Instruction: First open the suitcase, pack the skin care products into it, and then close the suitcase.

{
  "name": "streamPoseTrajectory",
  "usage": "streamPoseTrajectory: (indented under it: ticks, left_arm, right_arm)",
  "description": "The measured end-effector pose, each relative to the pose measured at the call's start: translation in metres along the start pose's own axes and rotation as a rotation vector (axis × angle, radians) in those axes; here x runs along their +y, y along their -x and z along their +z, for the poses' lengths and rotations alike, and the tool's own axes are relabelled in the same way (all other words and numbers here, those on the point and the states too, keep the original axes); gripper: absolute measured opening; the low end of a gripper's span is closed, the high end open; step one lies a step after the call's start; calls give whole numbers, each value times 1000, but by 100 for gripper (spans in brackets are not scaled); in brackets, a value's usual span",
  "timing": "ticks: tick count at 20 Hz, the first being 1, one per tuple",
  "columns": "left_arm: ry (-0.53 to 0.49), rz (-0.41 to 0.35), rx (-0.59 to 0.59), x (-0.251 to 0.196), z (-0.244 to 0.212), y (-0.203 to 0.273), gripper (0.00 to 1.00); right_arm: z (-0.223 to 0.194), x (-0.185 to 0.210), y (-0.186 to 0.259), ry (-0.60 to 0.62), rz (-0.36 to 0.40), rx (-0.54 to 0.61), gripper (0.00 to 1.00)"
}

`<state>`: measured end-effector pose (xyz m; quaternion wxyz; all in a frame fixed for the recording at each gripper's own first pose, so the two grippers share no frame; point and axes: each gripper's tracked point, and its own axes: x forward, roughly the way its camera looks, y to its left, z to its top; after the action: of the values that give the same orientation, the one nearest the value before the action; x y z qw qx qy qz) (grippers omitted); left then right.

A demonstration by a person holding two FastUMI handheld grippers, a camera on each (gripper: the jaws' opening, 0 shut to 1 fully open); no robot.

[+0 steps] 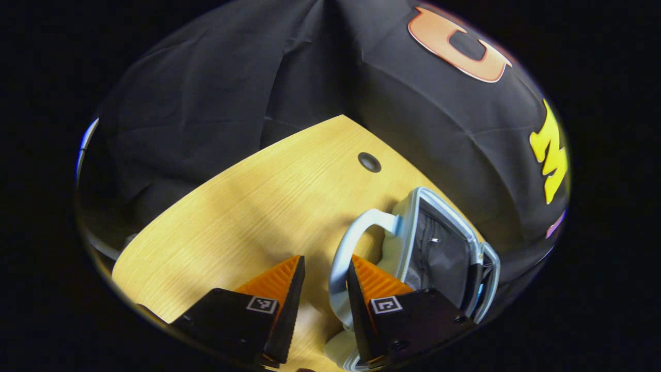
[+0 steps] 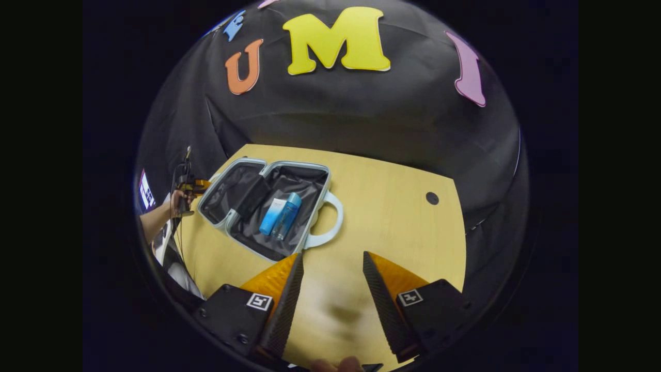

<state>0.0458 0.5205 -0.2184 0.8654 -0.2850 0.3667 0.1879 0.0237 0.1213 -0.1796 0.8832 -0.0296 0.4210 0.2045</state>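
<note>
Both grippers hang over the wooden table beside the suitcase, and both stand released with nothing between their fingers. In the left gripper view, the left gripper is parted just beside the suitcase's pale handle: the loop of the handle arches up between the two fingers, close against the inner edge of one finger, but neither finger presses on it. Beyond that finger the suitcase stands partly raised, its grey lining and light-coloured rim facing the camera. A small round dark hole sits in the tabletop farther from the suitcase, toward the black cloth wall.

In the right gripper view, the right gripper is likewise spread wide, near the suitcase on its handle side but apart from it. The suitcase lies open on the table with both halves showing dark lining. Inside the half nearer the handle lie two skin care products side by side and touching: a white-and-blue tube and a blue bottle. A dark flap or pocket lies across the hinge between the two halves. On the far side of the suitcase from the right gripper, a person's hand holds the other gripper close to the case's rim.
</note>
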Motion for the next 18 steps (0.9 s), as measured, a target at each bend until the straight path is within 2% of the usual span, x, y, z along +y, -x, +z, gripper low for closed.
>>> streamPoseTrajectory:
  ticks: [1, 2, 3, 4, 5, 6, 7, 9, 10, 11, 12, 15, 18]
  left_arm:
    - [-6, 10, -4, -2, 2, 1, 59]
    - [-7, 16, 0, -5, 2, -1, 37]
    - [-3, 21, 2, -10, 3, 0, 39]
    - [-1, 35, 5, -9, 4, 1, 23]
    - [-2, 41, 7, -11, 5, 2, 20]
    - [-9, 42, 13, -13, 7, 5, 17]
    - [-12, 41, 16, -16, 9, 10, 16]
    - [-16, 61, -18, -22, 21, 24, 14]
    - [-24, 69, -45, -27, 30, 34, 13]
    - [-39, 73, -77, -36, 39, 48, 13]
    - [-61, 72, -104, -46, 49, 63, 13]
    - [-153, 75, -213, -89, 74, 109, 13]
    - [-245, 62, -305, -146, 86, 158, 13]
  right_arm:
    - [1, -2, 0, 5, -5, -6, 70]
    - [1, -3, 2, 2, -7, -9, 70]
    - [0, -4, 3, -6, -5, -10, 70]
    - [-2, -4, 4, -14, 0, -11, 70]
    - [-3, -5, 5, -17, 2, -14, 65]
    - [-5, -7, 8, -19, 0, -20, 65]
    - [-7, -10, 10, -21, -4, -26, 70]
    - [-12, -14, 16, -38, -5, -36, 70]
    - [-16, -16, 21, -46, -2, -43, 65]
    - [-17, -17, 25, -43, 0, -55, 65]
    - [-19, -19, 30, -25, -7, -70, 70]
    - [-18, -20, 48, 39, -14, -140, 70]
    - [-16, -19, 67, 40, -8, -213, 70]
